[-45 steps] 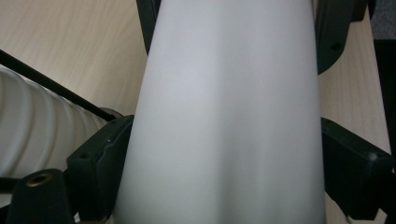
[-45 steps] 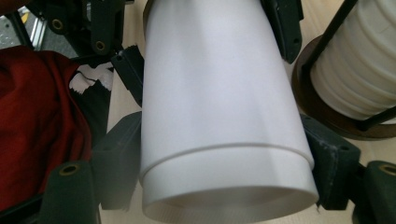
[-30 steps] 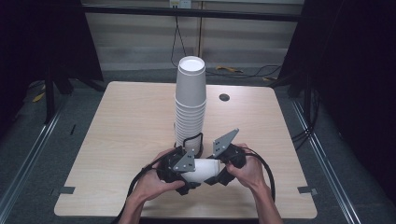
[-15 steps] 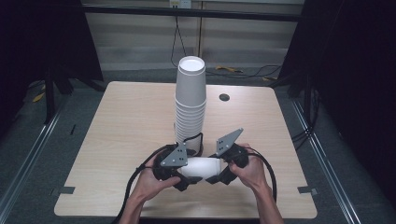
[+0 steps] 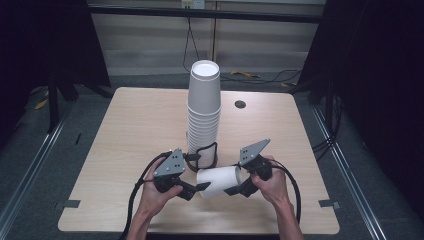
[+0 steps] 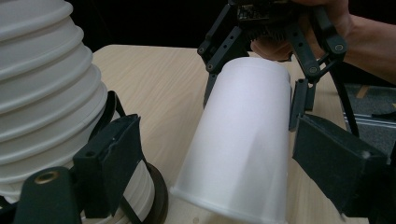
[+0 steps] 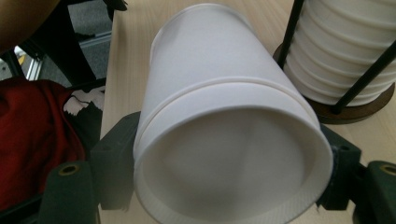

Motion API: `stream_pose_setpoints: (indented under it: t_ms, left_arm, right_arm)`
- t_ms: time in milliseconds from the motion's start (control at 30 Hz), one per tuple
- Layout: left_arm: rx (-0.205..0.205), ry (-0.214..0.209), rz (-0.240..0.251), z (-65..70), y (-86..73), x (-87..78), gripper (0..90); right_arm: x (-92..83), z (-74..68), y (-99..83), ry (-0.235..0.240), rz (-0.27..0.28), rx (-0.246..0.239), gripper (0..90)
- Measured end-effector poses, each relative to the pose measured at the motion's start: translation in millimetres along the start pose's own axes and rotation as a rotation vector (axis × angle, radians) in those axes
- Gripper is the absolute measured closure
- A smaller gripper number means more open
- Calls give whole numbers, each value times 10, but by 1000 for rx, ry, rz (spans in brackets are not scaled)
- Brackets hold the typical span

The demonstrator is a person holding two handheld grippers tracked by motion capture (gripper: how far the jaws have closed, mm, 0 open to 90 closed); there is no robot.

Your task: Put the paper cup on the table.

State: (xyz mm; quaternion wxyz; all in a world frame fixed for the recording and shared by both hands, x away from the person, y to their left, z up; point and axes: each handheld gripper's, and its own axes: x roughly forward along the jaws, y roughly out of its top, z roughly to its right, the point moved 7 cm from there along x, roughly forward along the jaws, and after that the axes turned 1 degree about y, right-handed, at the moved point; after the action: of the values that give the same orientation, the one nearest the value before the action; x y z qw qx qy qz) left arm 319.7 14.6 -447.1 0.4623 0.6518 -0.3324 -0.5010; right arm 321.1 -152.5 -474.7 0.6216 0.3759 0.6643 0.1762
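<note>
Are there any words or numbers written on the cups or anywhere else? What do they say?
No words, numbers or signs can be read anywhere.
The single white cup lying between the two grippers is plain.
The tall stack of white cups is plain too.
The wooden table carries no label.
The small pale thing on the wall at the top is too small and blurred to read.
</note>
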Motion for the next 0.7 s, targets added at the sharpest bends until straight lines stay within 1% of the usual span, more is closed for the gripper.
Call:
stream_pose_setpoints:
  t_ms: [33, 67, 100, 167, 200, 233, 267, 467, 533, 633, 700]
  left_arm:
    - [-4, -3, 7, 2, -2, -7, 156]
    - [-6, 0, 7, 3, -7, -19, 156]
    - [-8, 5, 13, 6, -9, -26, 156]
    - [-15, 11, 27, 12, -14, -38, 156]
    - [-17, 13, 31, 13, -17, -45, 156]
    - [-18, 19, 37, 14, -20, -58, 156]
    - [-23, 22, 44, 16, -21, -65, 156]
    - [-40, 26, 72, 22, -34, -108, 155]
    - [-39, 22, 76, 27, -39, -117, 155]
    - [-47, 17, 99, 42, -45, -128, 155]
    - [-49, 15, 103, 51, -57, -132, 155]
  right_arm:
    - [-8, 6, -2, -6, 5, 2, 243]
    - [-15, 5, -3, -3, 8, 4, 243]
    - [-28, 11, 2, -11, 18, 1, 244]
    - [-55, 12, 11, -8, 36, 2, 244]
    - [-68, 20, 14, -19, 44, 3, 245]
    - [-80, 20, 13, -14, 52, 10, 245]
    - [-97, 28, 11, -18, 70, 14, 245]
    - [-173, 32, -10, -5, 160, 37, 245]
    - [-188, 34, -9, -4, 181, 37, 245]
    - [-209, 29, 1, 3, 225, 42, 244]
    - [-206, 33, -4, 5, 235, 46, 244]
